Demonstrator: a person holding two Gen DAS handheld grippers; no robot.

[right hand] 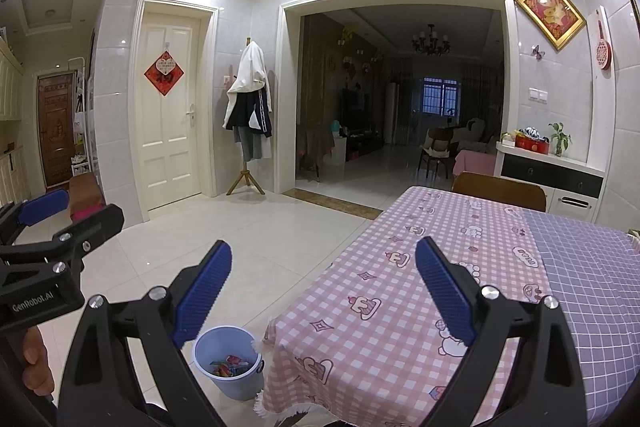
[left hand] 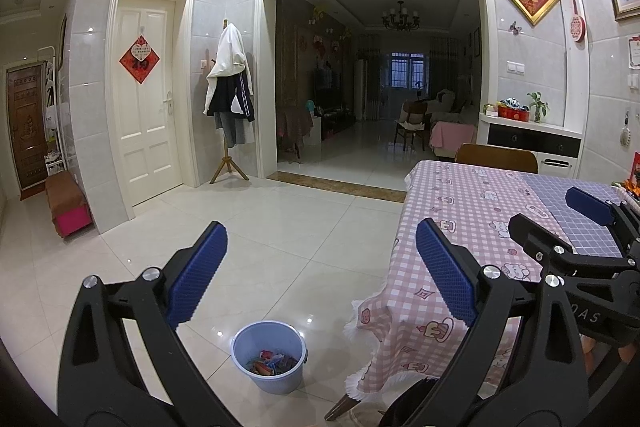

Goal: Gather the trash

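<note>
My left gripper and right gripper: jaws wide open, empty. Bucket of wrappers on floor beside table corner.

A home dining room: clothed table, coat stand, and living room through the archway.
</note>
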